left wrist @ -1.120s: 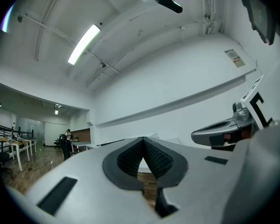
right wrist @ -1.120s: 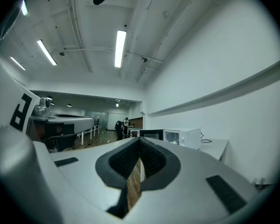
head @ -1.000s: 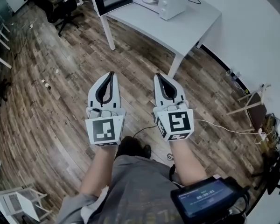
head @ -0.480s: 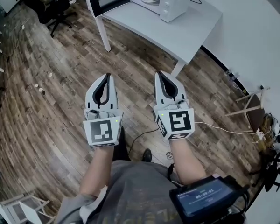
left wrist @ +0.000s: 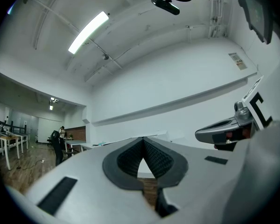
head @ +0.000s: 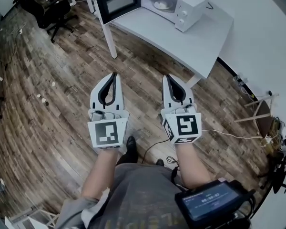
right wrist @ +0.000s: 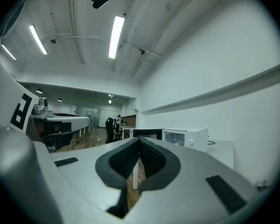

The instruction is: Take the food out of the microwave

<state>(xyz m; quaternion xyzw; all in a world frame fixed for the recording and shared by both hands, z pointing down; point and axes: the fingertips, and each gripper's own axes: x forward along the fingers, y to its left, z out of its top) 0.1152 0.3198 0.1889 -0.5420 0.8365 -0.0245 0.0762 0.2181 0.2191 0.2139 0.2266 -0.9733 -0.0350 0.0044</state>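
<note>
A white microwave stands on a white table at the top of the head view, its dark door swung open to the left. Inside it sits a pale plate or bowl of food. My left gripper and right gripper are side by side over the wood floor, well short of the table, both pointing at it. Both are shut with nothing in them. In the right gripper view the microwave shows beyond the closed tips. The left gripper shows its pads meeting.
Black office chairs stand at the far left past the table. A cable runs across the floor at the right, near a folding stand. A white wall lies behind the table. A screen device hangs at my waist.
Both grippers have travelled forward together toward the table. The microwave and table now sit nearer and lower in the head view. The jaws stayed shut.
</note>
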